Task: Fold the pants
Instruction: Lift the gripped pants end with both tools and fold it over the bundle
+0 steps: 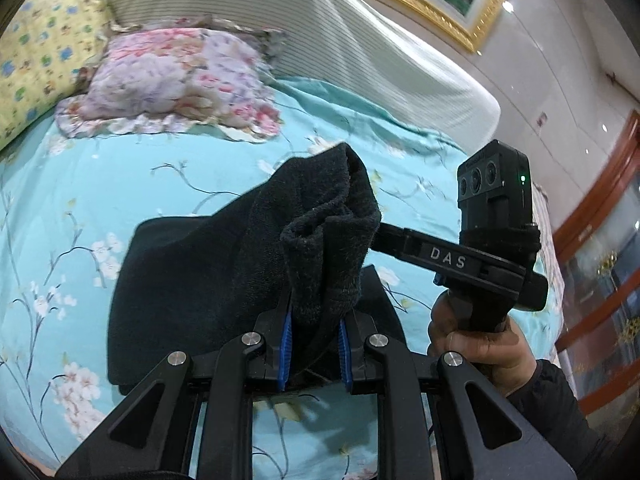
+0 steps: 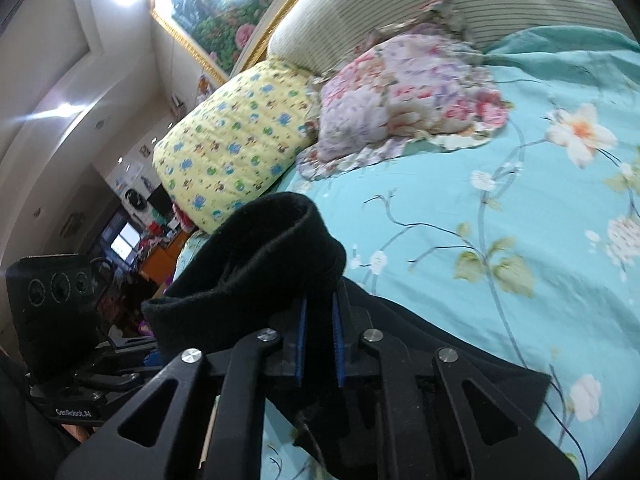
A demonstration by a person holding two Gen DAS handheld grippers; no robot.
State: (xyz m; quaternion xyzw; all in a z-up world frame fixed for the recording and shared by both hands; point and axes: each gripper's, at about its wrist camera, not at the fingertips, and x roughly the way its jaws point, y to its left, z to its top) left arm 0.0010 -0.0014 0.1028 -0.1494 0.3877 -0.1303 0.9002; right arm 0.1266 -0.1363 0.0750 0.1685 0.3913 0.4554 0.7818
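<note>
Left gripper pinching bunched edge of black knit pants, lower centre. Right gripper likewise clamped on raised end. Remainder flat on turquoise floral bedsheet. Fold judged midway; laying over and smoothing outstanding.

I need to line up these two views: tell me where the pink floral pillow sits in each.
Left wrist: pink floral pillow upper left, beyond the black pants.
Right wrist: pillow upper centre-right.
Shared landmark: yellow patterned pillow, touching its left side in both.
</note>
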